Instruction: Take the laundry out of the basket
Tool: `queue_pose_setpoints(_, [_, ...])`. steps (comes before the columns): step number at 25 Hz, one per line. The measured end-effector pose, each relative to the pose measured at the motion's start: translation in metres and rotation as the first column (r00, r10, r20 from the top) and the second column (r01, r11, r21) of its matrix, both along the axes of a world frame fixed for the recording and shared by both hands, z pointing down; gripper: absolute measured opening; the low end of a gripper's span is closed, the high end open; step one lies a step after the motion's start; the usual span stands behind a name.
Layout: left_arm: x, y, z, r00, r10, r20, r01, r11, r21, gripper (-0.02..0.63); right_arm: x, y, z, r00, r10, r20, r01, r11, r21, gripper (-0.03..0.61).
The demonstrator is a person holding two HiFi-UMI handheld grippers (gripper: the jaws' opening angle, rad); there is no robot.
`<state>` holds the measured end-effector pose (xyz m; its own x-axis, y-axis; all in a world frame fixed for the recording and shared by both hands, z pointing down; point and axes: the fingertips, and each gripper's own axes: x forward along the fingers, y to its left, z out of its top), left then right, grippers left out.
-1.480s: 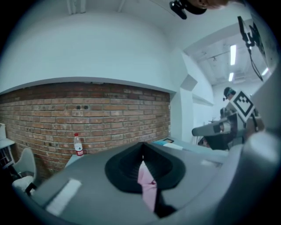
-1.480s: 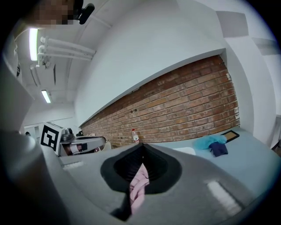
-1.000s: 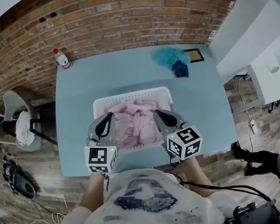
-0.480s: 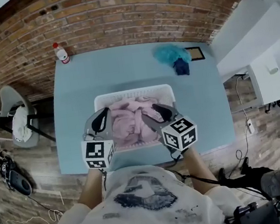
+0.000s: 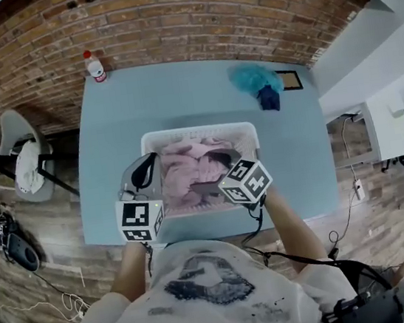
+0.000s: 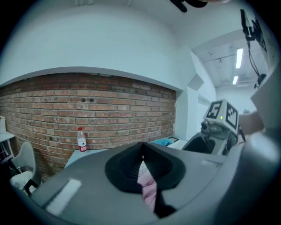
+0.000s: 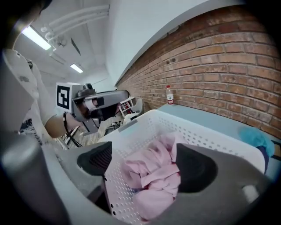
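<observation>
Nearest the table's (image 5: 178, 97) near edge, the left gripper (image 5: 149, 170) is held by the near left corner of the basket (image 5: 197, 130). Its jaws are seen brought together in the left gripper view (image 6: 141, 147). A strip of pink shows in the slit below the tips, and whether cloth is pinched there cannot be settled.

The right gripper (image 5: 209, 182) is tipped down over the basket's near side. Its jaws have just been opening and stand wide apart (image 7: 145, 154), with the laundry (image 7: 151, 176) between them but not pressed.

The laundry is judged soft, light and limp. It should bunch and trail when lifted, and could snag on the perforated wall (image 7: 175, 121). A raised fold at the top of the heap is the likeliest place for a hold.

The laundry (image 5: 188, 170) is seen as a crumpled pale pink heap filling the white basket, which sits midway along the near edge.

Farther off, a teal cloth (image 5: 254, 79) lies near the far right corner and a bottle (image 5: 95, 66) stands at the far left corner.
</observation>
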<state>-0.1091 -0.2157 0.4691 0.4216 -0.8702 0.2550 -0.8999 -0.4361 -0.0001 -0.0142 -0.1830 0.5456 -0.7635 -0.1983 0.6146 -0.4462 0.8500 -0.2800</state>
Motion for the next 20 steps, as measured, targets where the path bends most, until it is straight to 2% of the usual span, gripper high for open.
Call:
queue_pose_setpoints(6, [-0.009, -0.004, -0.001, 1.0, -0.017, -0.001, 0.017, 1.0, -0.001, -0.009, -0.018, 0.001, 0.021, 0.989, -0.122, -0.083, 0.119, 0.992, -0.042, 0.462])
queue_pose_setpoints(12, [-0.016, -0.009, 0.008, 1.0, -0.024, 0.012, 0.024, 0.999, -0.025, -0.009, -0.027, -0.001, 0.05, 0.965, -0.203, -0.163, 0.19, 0.977, -0.094, 0.462])
queue_pose_setpoints(15, [-0.025, -0.014, 0.011, 0.999, -0.043, 0.011, 0.043, 0.998, -0.035, -0.009, -0.026, -0.001, 0.073, 0.938, -0.262, -0.227, 0.241, 0.964, -0.114, 0.462])
queue_pose_setpoints(20, [-0.041, -0.022, 0.015, 0.997, -0.073, 0.005, 0.074, 0.996, -0.046, -0.009, -0.019, -0.002, 0.113, 0.867, -0.343, -0.36, 0.313, 0.939, -0.142, 0.462])
